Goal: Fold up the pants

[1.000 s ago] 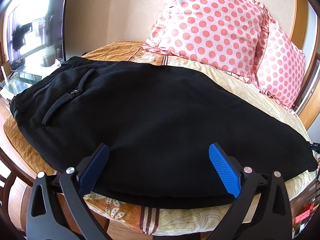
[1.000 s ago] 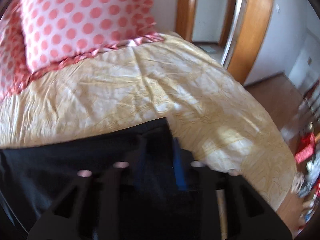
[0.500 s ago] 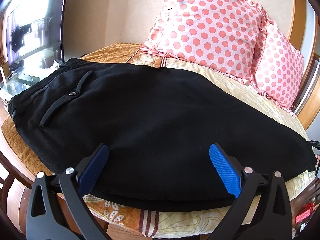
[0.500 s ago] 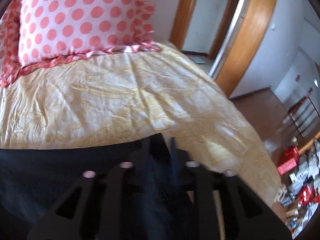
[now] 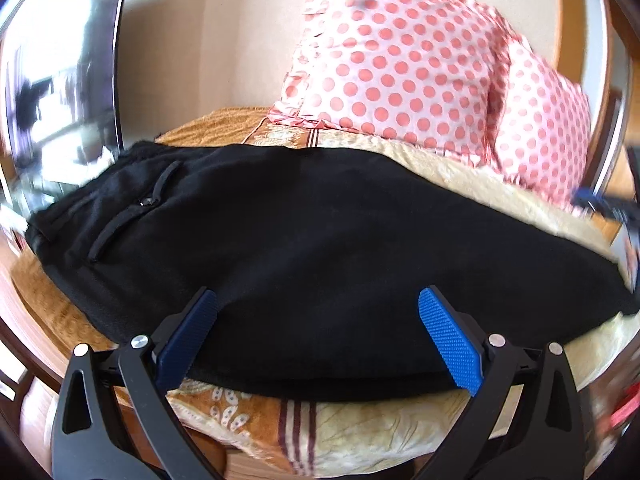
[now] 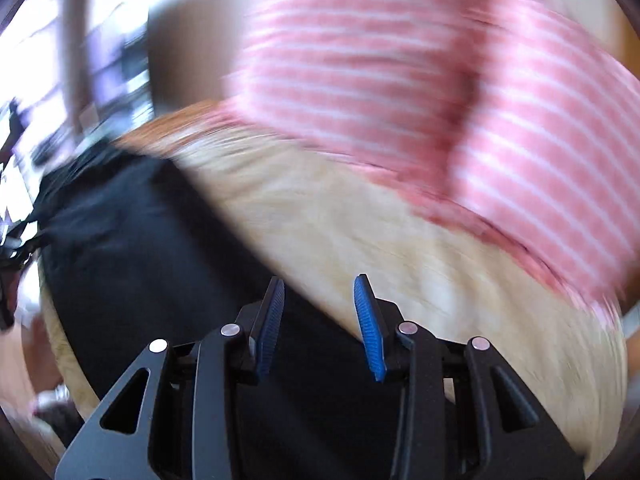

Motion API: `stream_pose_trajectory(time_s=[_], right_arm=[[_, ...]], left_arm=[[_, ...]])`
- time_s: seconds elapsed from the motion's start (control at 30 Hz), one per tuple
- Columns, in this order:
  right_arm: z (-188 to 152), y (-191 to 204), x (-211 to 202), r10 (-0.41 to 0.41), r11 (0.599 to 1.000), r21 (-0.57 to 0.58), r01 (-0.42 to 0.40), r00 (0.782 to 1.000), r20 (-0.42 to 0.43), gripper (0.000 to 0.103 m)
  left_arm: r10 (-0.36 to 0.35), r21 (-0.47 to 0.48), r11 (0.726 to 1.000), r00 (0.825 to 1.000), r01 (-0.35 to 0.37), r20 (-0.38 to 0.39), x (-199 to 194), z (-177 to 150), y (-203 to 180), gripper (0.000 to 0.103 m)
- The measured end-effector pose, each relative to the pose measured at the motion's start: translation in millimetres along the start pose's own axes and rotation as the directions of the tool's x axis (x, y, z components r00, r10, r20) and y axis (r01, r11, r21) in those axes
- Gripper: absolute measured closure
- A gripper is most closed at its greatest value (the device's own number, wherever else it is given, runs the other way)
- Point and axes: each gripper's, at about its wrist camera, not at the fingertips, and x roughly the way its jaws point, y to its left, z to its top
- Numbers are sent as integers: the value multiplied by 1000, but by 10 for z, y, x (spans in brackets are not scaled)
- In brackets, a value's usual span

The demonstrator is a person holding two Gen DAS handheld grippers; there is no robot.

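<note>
Bed, black pants, left claw open

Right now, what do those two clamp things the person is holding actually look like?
Both look alike. Each tool, the left tool and the right tool, is a matte black plastic frame with two angular fingers that have triangular cut-outs and round silver rivets at the joints. The fingertips carry bright blue pads with a fine ribbed, grippy texture. No cables, labels, hands or sleeves show.

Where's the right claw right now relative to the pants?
In the left wrist view the right claw shows blurred at the far right edge, over the bedspread just beyond the black pants, below the polka-dot pillows.
</note>
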Motion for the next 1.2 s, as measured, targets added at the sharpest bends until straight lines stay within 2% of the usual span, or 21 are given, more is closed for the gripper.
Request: stream_pose_trajectory(time_s=[0.1, 0.23, 0.43, 0.57, 0.6, 0.67, 0.7, 0.73, 0.9, 1.07, 1.13, 1.2], right_arm=[[314, 576, 526, 58, 984, -165, -69, 996, -71, 65], [496, 807, 930, 80, 969, -222, -107, 989, -128, 66], [410, 802, 1138, 147, 963, -191, -188, 966, -211, 70], [409, 638, 1217, 236, 965, -63, -255, 946, -221, 70], [407, 616, 1229, 251, 962, -47, -267, 943, -219, 72], [391, 628, 1196, 270, 956, -57, -287, 940, -209, 90], [390, 657, 1176, 259, 957, -77, -279, 943, -207, 97], [390, 705, 1153, 233, 959, -111, -259, 951, -205, 100], [485, 724, 1183, 121, 976, -160, -149, 978, -171, 101], [465, 756, 1227, 90, 975, -186, -125, 979, -183, 100], [480, 676, 1178, 87, 984, -136, -115, 977, -197, 83], [470, 515, 986, 48, 994, -87, -61, 988, -149, 72]], left_arm=[[28, 66, 997, 1000, -27, -6, -13, -64, -43, 2], [7, 69, 998, 1000, -7, -2, -18, -98, 5, 2], [-6, 99, 995, 1000, 5, 8, -2, -124, 19, 2], [3, 121, 993, 1000, -5, 15, 16, -131, 1, 2], [3, 120, 993, 1000, -5, 16, 16, -131, 1, 2], [1, 117, 993, 1000, -3, 17, 25, -122, 1, 2], [0, 115, 993, 1000, -2, 18, 25, -122, 4, 2], [0, 115, 993, 1000, -2, 17, 26, -122, 5, 2], [4, 118, 993, 1000, -6, 14, 35, -130, -2, 2], [2, 116, 993, 1000, -3, 14, 36, -134, 6, 2], [-5, 103, 995, 1000, 3, 15, 17, -123, 13, 2], [-14, 93, 996, 1000, 12, 27, -53, -104, 9, 2]])
